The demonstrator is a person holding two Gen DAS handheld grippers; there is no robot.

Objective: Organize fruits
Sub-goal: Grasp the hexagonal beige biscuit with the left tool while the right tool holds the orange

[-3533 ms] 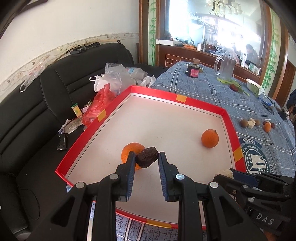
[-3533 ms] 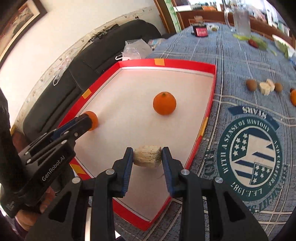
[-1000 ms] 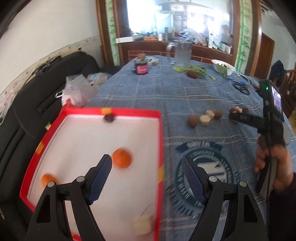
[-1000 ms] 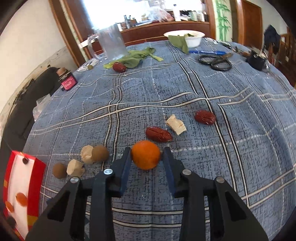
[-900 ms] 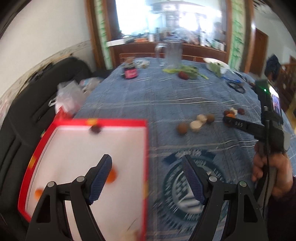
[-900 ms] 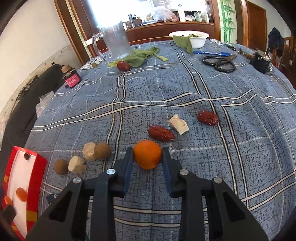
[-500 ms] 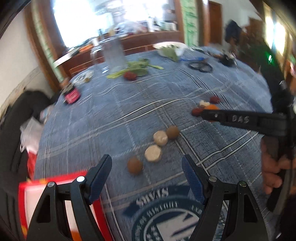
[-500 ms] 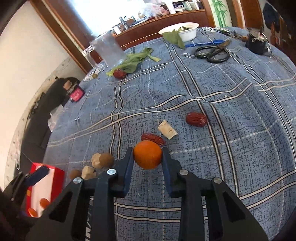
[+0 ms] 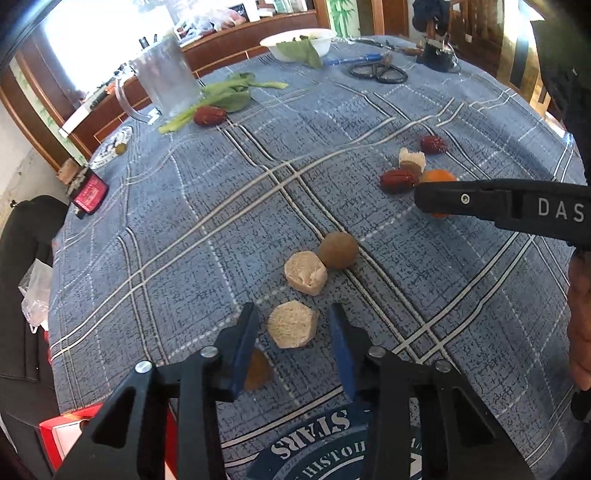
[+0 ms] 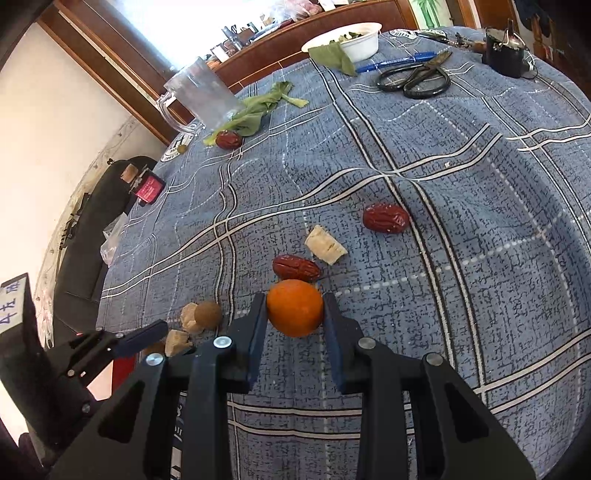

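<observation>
My left gripper [image 9: 293, 326] is open, its fingers on either side of a pale hexagonal chunk [image 9: 293, 324] that lies on the blue plaid tablecloth. A second pale chunk [image 9: 305, 272] and a brown round fruit [image 9: 338, 249] lie just beyond it. Another brown fruit [image 9: 258, 369] is half hidden behind the left finger. My right gripper [image 10: 294, 312] is shut on a small orange [image 10: 294, 307], held a little above the cloth. Two red dates [image 10: 296, 267] [image 10: 385, 218] and a pale wedge [image 10: 325, 245] lie just beyond the orange. The red tray's corner [image 9: 68, 424] shows at bottom left.
Farther back stand a clear glass jug [image 9: 162, 81], green leaves [image 9: 225, 96] with another red date [image 9: 209, 115], a white bowl [image 10: 352, 35], black scissors [image 10: 415, 81], a blue pen [image 10: 397, 61] and a small red-labelled jar [image 9: 88, 192]. A black sofa [image 9: 22, 258] borders the table's left edge.
My left gripper has swung away from the tray and come down around the pale hexagonal chunk, its fingers narrower. The right gripper has lifted the orange slightly off the cloth.
</observation>
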